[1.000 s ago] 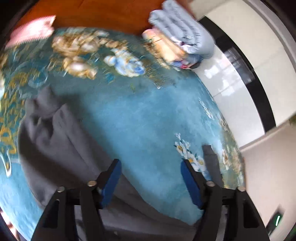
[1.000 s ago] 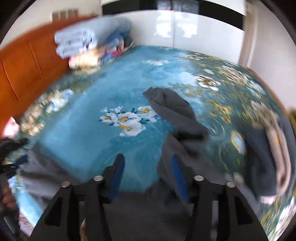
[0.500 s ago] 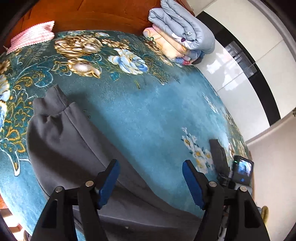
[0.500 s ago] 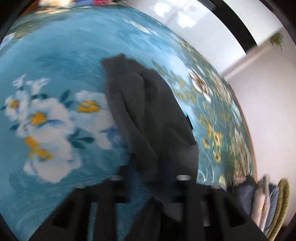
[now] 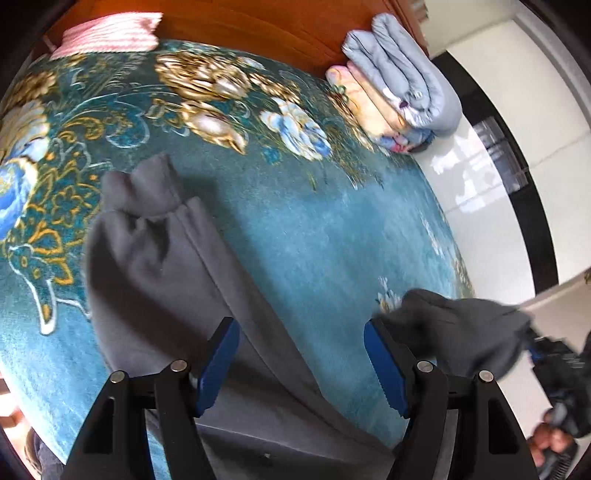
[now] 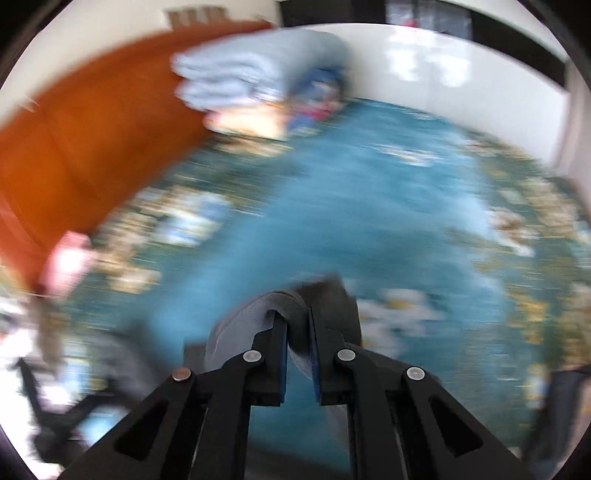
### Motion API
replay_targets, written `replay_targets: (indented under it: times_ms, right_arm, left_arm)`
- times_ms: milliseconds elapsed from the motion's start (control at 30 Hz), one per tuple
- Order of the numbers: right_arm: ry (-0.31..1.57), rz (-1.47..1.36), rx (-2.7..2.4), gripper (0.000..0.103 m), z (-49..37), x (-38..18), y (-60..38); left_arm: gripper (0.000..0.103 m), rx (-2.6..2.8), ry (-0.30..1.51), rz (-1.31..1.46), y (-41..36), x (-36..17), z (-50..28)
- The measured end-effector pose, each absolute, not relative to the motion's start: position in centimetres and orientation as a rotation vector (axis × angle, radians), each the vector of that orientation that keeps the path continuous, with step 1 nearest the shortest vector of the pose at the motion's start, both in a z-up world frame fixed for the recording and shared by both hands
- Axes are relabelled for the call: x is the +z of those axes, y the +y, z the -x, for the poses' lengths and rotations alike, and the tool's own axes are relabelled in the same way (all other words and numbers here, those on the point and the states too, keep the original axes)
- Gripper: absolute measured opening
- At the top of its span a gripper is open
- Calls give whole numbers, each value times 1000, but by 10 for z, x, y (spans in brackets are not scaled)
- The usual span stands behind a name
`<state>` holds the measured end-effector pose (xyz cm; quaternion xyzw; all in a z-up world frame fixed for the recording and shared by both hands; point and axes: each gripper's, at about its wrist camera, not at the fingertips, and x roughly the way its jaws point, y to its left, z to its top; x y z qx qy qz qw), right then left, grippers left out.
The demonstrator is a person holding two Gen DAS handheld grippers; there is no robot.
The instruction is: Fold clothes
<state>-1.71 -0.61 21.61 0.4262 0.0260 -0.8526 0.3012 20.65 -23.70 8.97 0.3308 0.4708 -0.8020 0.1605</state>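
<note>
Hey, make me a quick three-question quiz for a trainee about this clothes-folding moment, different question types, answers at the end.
1. True or false: the left tongs are clamped on the grey sweatpants.
2. Multiple choice: what do the right tongs grip? A) pink cloth B) grey fabric C) blue quilt
3. Fill in: the folded quilts sit stacked against the orange wooden ____.

Key
1. False; they are open above the sweatpants.
2. B; a fold of the grey sweatpants is pinched between them.
3. Headboard.
</note>
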Motion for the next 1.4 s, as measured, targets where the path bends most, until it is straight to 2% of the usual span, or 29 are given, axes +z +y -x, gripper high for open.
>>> replay_targets:
  times_ms: [133, 267, 333, 433, 500, 633, 800, 967, 1133, 1233, 1267, 1300, 1400]
  right_arm:
    - [-68, -1086, -2137, 11, 22, 226, -30]
    - [-21, -1334, -2167, 11, 68, 143, -49]
    - [-72, -1469, -2190, 11, 90, 92, -47]
    - [-143, -1530, -2245, 12, 107, 56, -43]
    - [-109, -1511, -2295, 14, 112, 52, -45]
    - [7, -1430, -2408, 27, 113, 57, -52]
    - [224, -1229, -2294, 27, 66, 72, -90]
    - [530, -1289, -2152, 28, 37, 33, -138]
    - [619, -1375, -2148, 27, 37, 2, -145]
    - [691, -1363, -2198, 23, 34, 3, -148]
    - [706, -1371, -2219, 12, 36, 4, -148]
    - [690, -1378, -2232, 6, 38, 7, -146]
    - [608, -1368, -2246, 3, 37, 22, -145]
  left_arm:
    - [74, -2235, 1366, -849, -261, 92, -225]
    - [74, -2158, 1432, -845, -280, 78, -232]
    - [74, -2134, 1464, -858, -286, 71, -232]
    - [74, -2120, 1478, -859, -292, 68, -232]
    - [74, -2118, 1487, -855, -294, 67, -232]
    - [74, -2124, 1499, -868, -293, 66, -230]
    - [74, -2123, 1517, -892, -290, 64, -228]
    - [74, -2111, 1520, -885, -292, 62, -231]
    - [74, -2095, 1548, -872, -297, 60, -235]
    - [74, -2082, 1562, -863, -301, 58, -237]
    - [74, -2079, 1564, -862, -302, 58, -238]
    - [74, -2077, 1567, -861, -303, 57, -238]
    - [74, -2054, 1578, -859, -309, 52, -241]
